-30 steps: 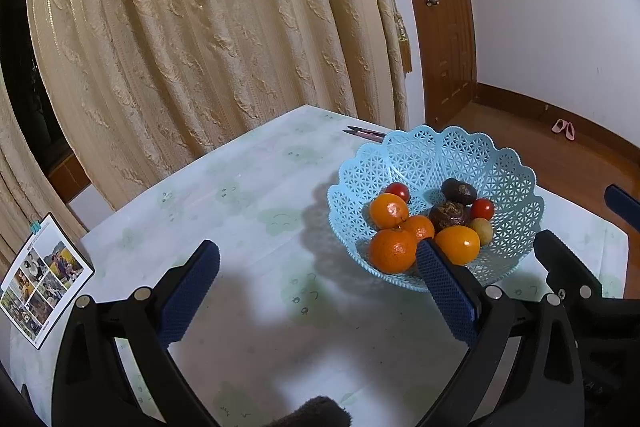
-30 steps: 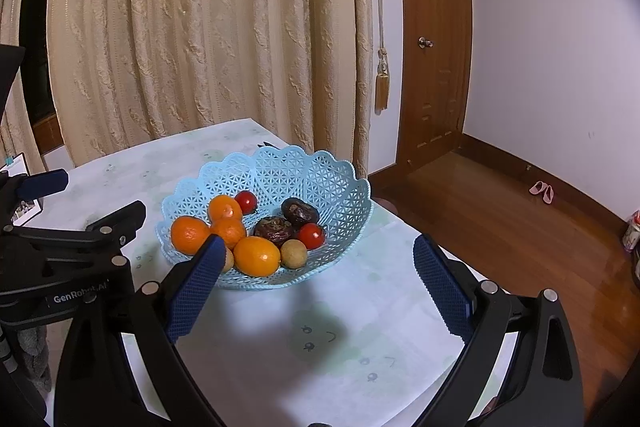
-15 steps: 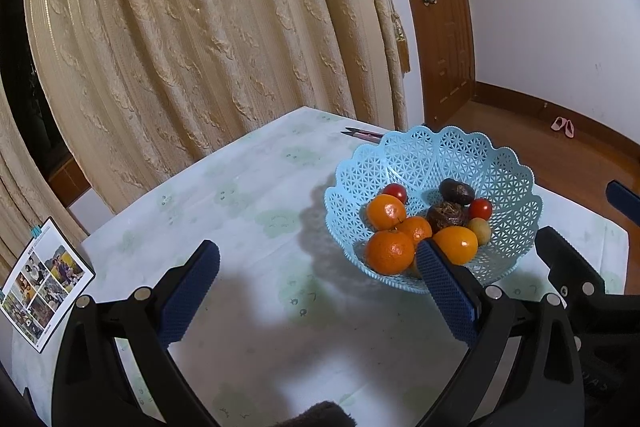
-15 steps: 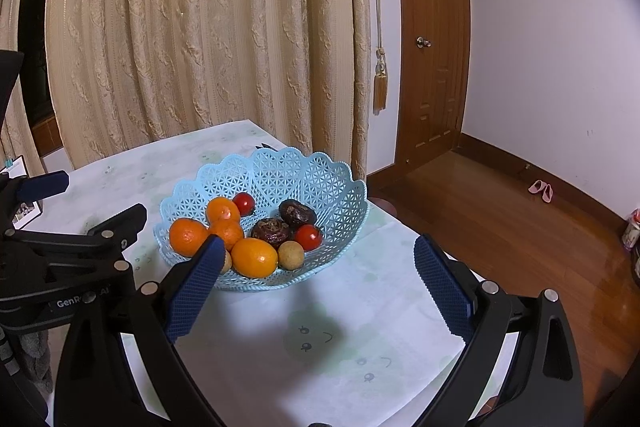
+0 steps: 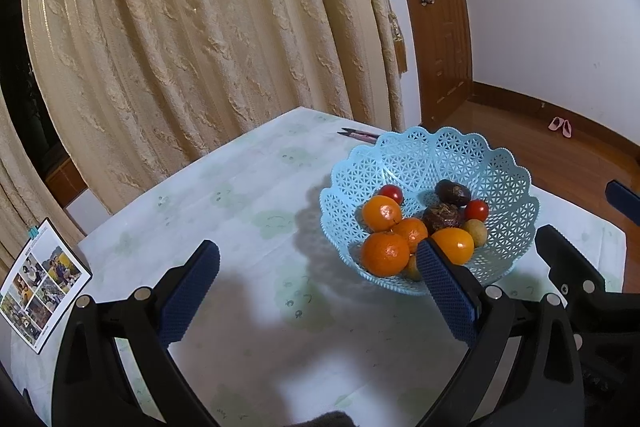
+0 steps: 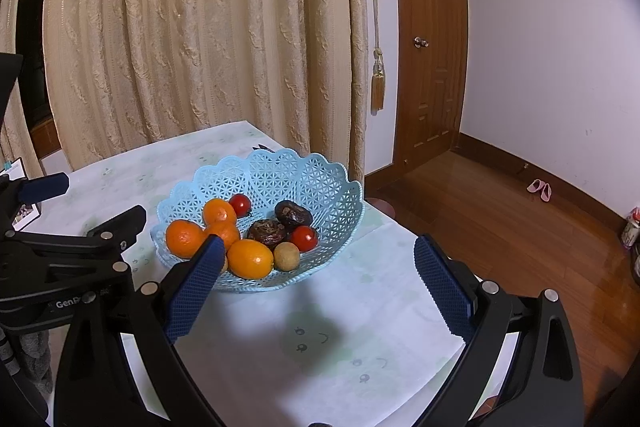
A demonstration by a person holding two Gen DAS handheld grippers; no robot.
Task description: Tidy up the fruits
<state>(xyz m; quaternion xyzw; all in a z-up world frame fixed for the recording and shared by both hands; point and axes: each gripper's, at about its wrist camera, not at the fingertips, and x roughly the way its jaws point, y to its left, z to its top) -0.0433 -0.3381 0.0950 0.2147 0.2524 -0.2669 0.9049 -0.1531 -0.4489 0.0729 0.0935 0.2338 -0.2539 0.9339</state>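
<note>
I observe the blue lattice basket (image 5: 430, 155) standing on the table (image 5: 248, 195), which is covered with a pale cloth printed with faint green figures, near the corner closest to the door (image 6: 434, 39). All the fruit I can see lies inside the basket: three round oranges (image 5: 385, 253) grouped on its left side, one oval orange fruit (image 6: 250, 259) at the front, two small red fruits (image 6: 304, 238), two dark wrinkled fruits (image 6: 267, 231) near the centre, and one small tan fruit (image 6: 286, 257) touching the oval one. My left gripper (image 5: 318, 289) hangs above bare cloth, jaws spread wide with nothing between them; its right finger overlaps the near rim of the basket in the left wrist view. My right gripper (image 6: 326, 285) is likewise spread wide and holds nothing, positioned over the cloth just in front of the basket, with its left finger crossing the front of the basket in the right wrist view. A photo card (image 5: 38, 283) rests at the far left edge of the table. A thin pink and dark object (image 5: 358, 135) lies on the cloth just behind the basket; I cannot identify it. A cream curtain (image 5: 192, 39) hangs behind the table, and a pair of pink slippers (image 6: 540, 189) sits on the wooden floor by the wall.
</note>
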